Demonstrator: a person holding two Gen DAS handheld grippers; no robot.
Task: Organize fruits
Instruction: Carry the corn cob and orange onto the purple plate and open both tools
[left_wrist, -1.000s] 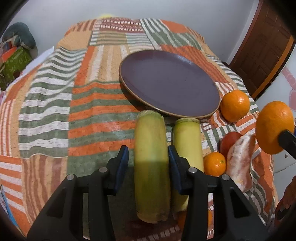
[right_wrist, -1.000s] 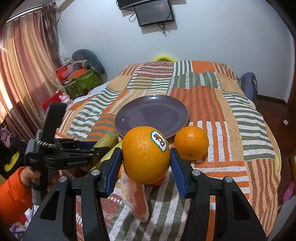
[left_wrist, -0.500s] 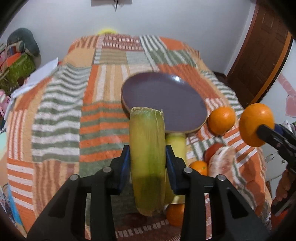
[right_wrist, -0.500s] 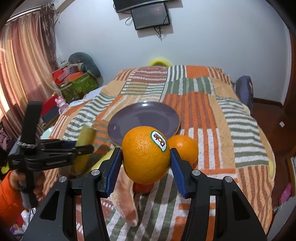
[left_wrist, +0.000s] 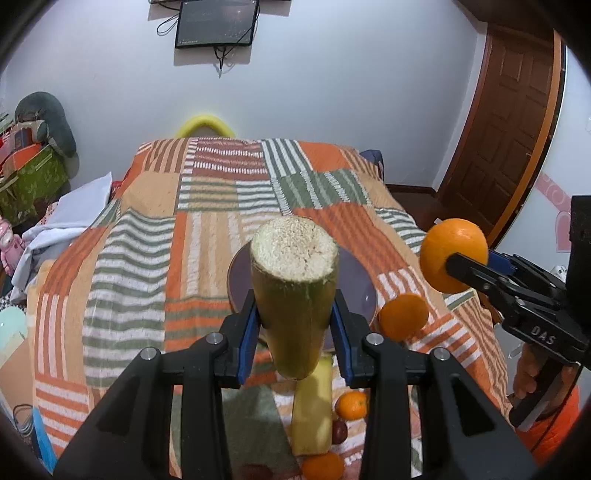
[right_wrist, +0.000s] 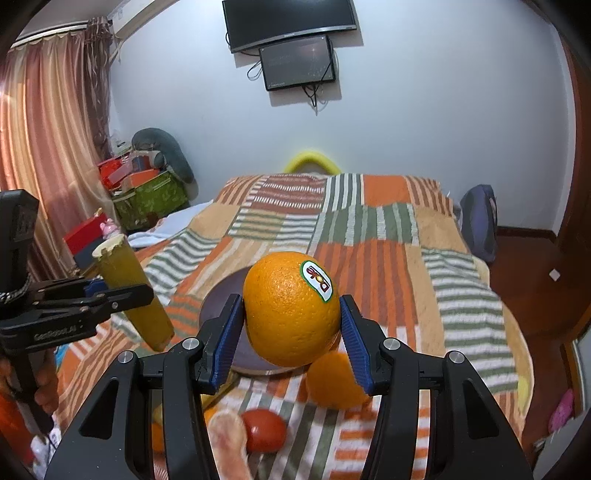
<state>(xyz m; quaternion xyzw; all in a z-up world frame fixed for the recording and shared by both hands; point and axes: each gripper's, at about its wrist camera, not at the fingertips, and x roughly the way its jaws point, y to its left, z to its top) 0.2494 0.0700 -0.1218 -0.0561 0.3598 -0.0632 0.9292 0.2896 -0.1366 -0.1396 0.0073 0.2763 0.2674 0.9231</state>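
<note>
Now lifted clear of the bed (left_wrist: 147, 266): left gripper (left_wrist: 294, 334) pinching the cane piece (left_wrist: 295, 288), right gripper (right_wrist: 291, 338) pinching the orange (right_wrist: 291, 308), both bound for the plate (left_wrist: 360, 291).

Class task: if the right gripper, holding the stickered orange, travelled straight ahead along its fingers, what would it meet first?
Probably the purple plate behind the orange in the right gripper; depth unclear.

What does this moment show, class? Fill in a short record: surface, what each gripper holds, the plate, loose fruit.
surface: striped patchwork blanket
left gripper: shut on a yellow-green cut stalk, lifted
right gripper: shut on a stickered orange, lifted
plate: purple, nothing seen on it
loose fruit: second orange, red fruit, another stalk piece
</note>
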